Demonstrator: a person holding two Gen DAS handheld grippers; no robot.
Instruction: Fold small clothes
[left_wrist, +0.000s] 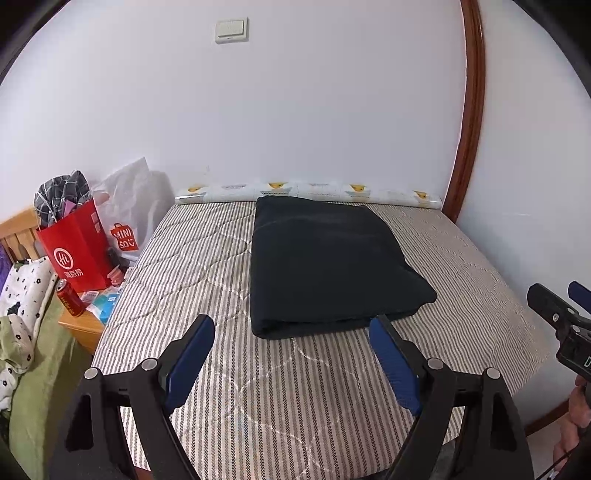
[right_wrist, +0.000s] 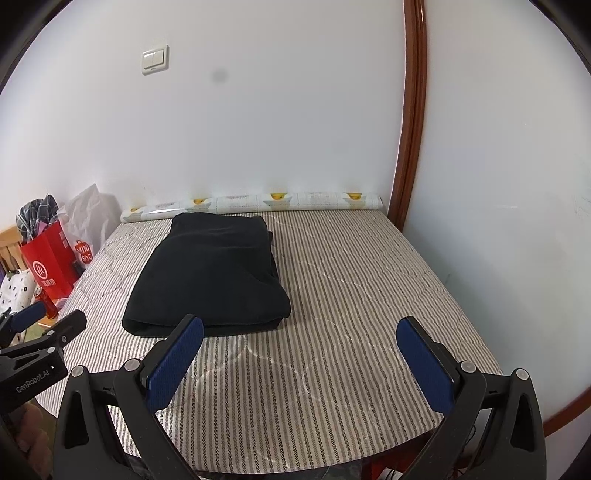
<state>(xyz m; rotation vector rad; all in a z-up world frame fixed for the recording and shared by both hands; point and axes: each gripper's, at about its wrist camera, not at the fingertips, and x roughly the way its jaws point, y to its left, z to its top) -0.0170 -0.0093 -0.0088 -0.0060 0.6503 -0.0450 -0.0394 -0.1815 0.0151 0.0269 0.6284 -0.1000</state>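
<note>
A dark folded garment (left_wrist: 332, 266) lies flat on a striped quilted mattress (left_wrist: 192, 266), reaching from close to the far edge toward the middle and sitting left of centre as the right wrist camera sees it (right_wrist: 210, 273). Its layers stack in a neat rectangle with the thick fold facing the near edge.

The left gripper (left_wrist: 291, 339) hangs over the near part of the mattress with its jaws spread wide and nothing between the blue pads (left_wrist: 192, 354); the tip of its right-hand finger sits just in front of the garment's near edge, though whether it touches the cloth cannot be told. The right gripper (right_wrist: 299, 343) is likewise released, its jaws wide apart and empty above bare striped cover (right_wrist: 369, 295), to the right of the garment and clear of it. Each gripper shows at the margin of the other's view, the right one at the right-hand side with part of a hand (left_wrist: 576, 424) beneath it.

Along the far edge, against the white wall (left_wrist: 295, 110), rests a printed roll (left_wrist: 306, 192) with yellow motifs. Off the left edge stand a red paper bag (left_wrist: 74, 251) stuffed with checked cloth, a white shopping bag (left_wrist: 129, 210) and a red drink can (left_wrist: 68, 297) on a wooden bedside stand (left_wrist: 81, 325). A light switch (left_wrist: 231, 30) is mounted high on the wall, and a wooden door frame (left_wrist: 471, 110) rises at the far right corner.
</note>
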